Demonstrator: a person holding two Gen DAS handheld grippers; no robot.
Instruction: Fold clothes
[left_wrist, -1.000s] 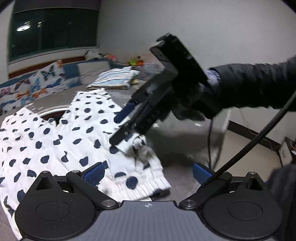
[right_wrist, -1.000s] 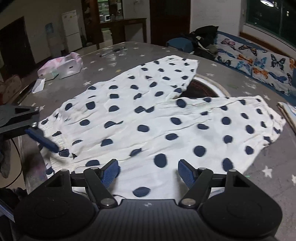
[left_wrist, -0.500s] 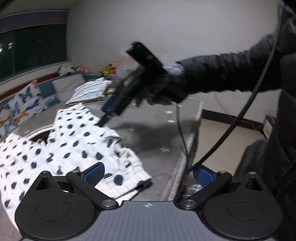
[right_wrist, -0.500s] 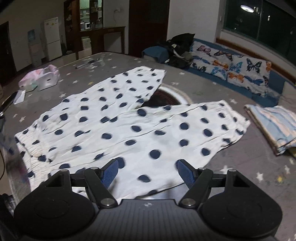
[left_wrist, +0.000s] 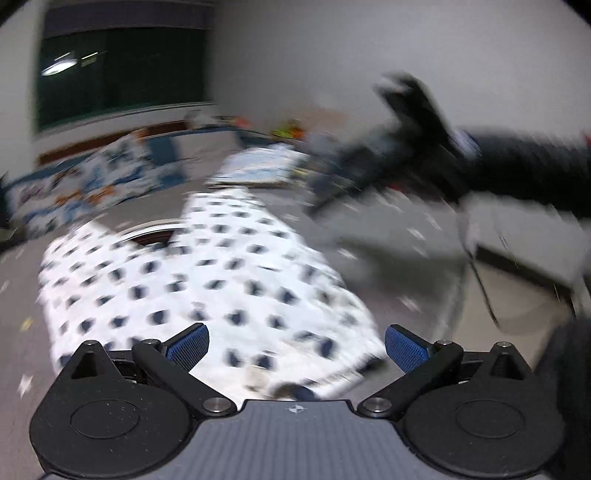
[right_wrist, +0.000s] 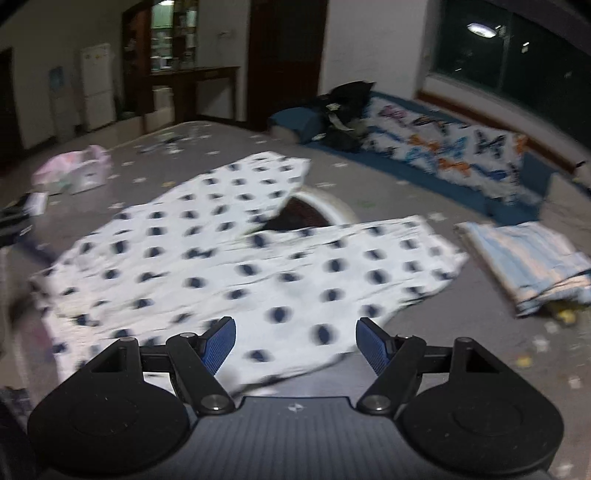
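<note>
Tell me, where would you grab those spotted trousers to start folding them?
Probably by the hem corners of one leg. The polka-dot trousers lie flat on the star-patterned table, legs spread in a V. The leg nearer the right gripper ends at a free edge. Coming in low from that end, its open jaws could pinch the hem and carry it across onto the other leg.

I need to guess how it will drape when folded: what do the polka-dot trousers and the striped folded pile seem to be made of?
Polka-dot trousers: thin, matte woven cloth, probably cotton; they lie flat with fine wrinkles. Striped folded pile: soft fabric, thicker layers at its edge; blur hides the weave.
</note>
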